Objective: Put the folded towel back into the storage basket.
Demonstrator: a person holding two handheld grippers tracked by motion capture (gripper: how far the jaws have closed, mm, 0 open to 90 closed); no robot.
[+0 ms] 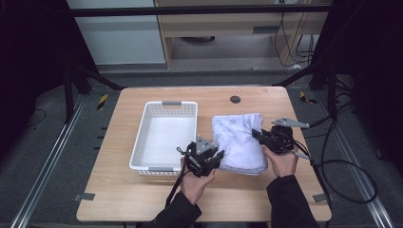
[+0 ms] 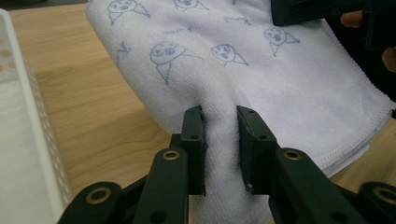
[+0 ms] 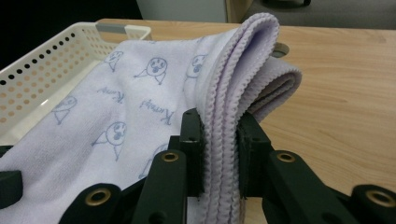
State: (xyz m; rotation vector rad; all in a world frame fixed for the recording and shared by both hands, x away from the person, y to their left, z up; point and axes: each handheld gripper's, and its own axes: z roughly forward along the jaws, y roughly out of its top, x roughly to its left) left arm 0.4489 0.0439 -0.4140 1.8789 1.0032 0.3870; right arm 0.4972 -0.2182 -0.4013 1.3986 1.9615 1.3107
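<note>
While the left gripper (image 2: pixel 220 140) pinches a fold of the white folded printed towel (image 2: pixel 243 70), the right gripper (image 3: pixel 220 140) clamps its stacked hems at 3 o'clock of the white perforated plastic basket (image 1: pixel 164 135).

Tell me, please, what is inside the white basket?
The white basket holds nothing on its visible white floor. The folded towel lies beside it on the table, pinched by the left gripper and right gripper. The left gripper hides the basket's near right corner.
</note>
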